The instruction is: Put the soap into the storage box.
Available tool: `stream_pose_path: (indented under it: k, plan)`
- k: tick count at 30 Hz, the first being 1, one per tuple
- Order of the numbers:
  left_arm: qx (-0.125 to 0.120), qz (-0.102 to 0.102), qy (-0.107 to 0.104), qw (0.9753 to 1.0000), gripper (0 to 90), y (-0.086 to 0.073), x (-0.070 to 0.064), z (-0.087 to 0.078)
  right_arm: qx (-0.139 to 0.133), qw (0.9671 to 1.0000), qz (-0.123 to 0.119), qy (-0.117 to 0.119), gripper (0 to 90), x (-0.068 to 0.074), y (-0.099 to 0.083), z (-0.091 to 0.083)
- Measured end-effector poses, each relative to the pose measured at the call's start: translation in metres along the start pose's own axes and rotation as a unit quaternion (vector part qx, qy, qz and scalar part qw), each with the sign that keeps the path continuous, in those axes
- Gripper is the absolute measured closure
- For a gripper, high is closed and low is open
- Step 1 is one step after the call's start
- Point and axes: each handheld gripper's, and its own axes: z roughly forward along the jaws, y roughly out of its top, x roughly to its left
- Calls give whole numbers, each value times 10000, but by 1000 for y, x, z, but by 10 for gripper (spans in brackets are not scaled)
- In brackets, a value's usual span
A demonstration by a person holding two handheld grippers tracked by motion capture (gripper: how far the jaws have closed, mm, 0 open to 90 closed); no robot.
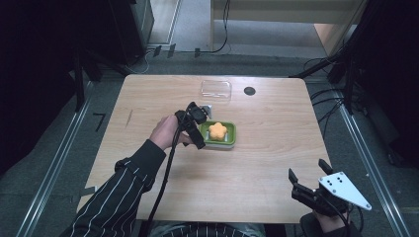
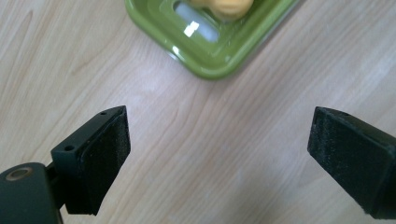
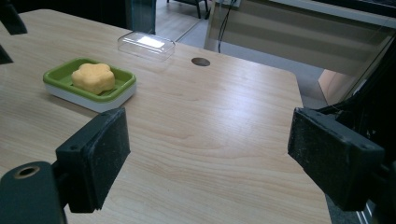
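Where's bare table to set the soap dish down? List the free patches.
Free: the wide stretch between the soap dish and the right gripper; the left end beyond the left gripper; the far right corner past the hole. Crowded: the middle, where the left gripper, dish and clear lid cluster.

My left arm wears a dark long sleeve with thin white pinstripes (image 1: 116, 195), its cuff ending at the wrist. My black two-jaw left gripper (image 1: 197, 129) trails a thick black cable (image 1: 163, 182) along that sleeve. In its own view, each black jaw carries a rough dark foam pad (image 2: 105, 161) with small screw holes along the top edge. My black right gripper (image 1: 309, 180) bears a grey three-cornered plate (image 1: 344, 190) dotted with small dark holes.
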Motion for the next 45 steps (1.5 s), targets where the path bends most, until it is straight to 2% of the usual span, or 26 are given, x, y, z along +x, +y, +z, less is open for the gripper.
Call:
stream_pose_path:
  k: [7, 17, 23, 30, 45]
  plan:
    - [-4, -39, 48, 10000, 60, -25, 0, -8, -2, 10000, -23, 4, 134, 0, 0, 0]
    - [78, -155, 33, 9998, 41, -61, 2, -9, -2, 10000, -24, 6, 134, 0, 0, 0]
    - [83, -208, 67, 9997, 33, -77, 0, -9, 1, 10000, -7, -5, 134, 0, 0, 0]
    - [140, -319, 19, 9994, 25, -101, -1, -6, 6, 10000, -6, -3, 134, 1, 0, -1]
    - [141, -538, -59, 9984, 21, -137, -8, 4, 7, 10000, -22, -7, 134, 1, 0, -1]
